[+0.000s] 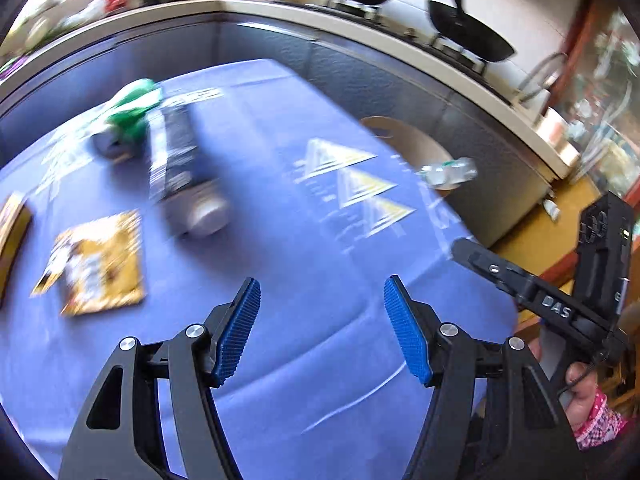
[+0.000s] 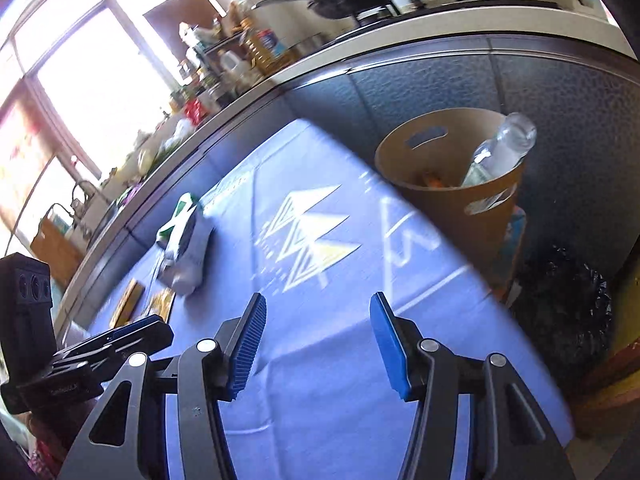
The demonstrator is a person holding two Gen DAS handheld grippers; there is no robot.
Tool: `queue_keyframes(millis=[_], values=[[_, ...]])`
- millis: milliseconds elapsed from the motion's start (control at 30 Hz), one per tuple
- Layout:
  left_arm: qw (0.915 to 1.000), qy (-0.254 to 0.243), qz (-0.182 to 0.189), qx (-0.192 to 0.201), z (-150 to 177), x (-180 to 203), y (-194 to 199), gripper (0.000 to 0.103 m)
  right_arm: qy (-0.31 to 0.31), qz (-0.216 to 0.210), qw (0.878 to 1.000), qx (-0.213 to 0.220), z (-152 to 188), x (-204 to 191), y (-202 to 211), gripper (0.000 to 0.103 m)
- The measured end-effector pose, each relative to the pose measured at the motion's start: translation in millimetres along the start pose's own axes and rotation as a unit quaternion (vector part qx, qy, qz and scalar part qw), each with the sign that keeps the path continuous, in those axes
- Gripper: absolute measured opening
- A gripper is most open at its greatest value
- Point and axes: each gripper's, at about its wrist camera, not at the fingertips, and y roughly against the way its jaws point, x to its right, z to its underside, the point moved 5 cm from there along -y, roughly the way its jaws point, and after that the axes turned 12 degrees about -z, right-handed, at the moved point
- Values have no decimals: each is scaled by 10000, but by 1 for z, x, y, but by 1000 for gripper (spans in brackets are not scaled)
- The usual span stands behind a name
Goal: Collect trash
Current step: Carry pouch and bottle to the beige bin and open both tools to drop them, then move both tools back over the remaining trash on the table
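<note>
Both sets of tongs hang over the blue tablecloth (image 1: 280,240) with nothing in them: the left gripper (image 1: 322,320) has its blue pads well apart, and the right gripper (image 2: 318,336) stands about as wide, only cloth showing between the pads.

What's left to collect sits up and to the left of the left gripper. There's a dark tube with a grey cap (image 1: 182,168), lying on its side, its long axis running away from the tongs, cap end toward them. Just beyond the tube lies a green-and-white wrapper (image 1: 128,116), and nearer the left edge of the cloth a flat yellow packet (image 1: 100,264).

The left gripper looks the nearer one to that cluster; from the right gripper the same litter lies well off to the left.

The brown bin (image 2: 452,200) stands just past the cloth's far right edge. A clear plastic bottle (image 2: 500,152) leans inside it, sticking up over the rim, with something orange at the bottom, too small to name.
</note>
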Motion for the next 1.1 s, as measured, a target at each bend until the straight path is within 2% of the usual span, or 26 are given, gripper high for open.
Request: queue_keyframes(millis=[133, 233, 433, 600, 733, 1100], values=[[9976, 274, -631, 52, 23, -35, 16, 63, 67, 93, 9999, 50, 17, -18, 6, 55], [9964, 118, -812, 202, 29, -35, 27, 63, 8, 288, 9993, 227, 22, -21, 20, 56], [9960, -346, -637, 516, 14, 12, 40, 63, -299, 643, 9951, 684, 21, -13, 62, 58], [9935, -672, -670, 625, 2, 54, 47, 63, -351, 818, 9917, 927, 23, -13, 90, 62], [9935, -749, -594, 625, 5, 68, 53, 63, -344, 848, 9912, 956, 25, -16, 99, 62], [9918, -760, -786, 669, 17, 71, 73, 65, -324, 604, 9930, 963, 31, -28, 108, 63]])
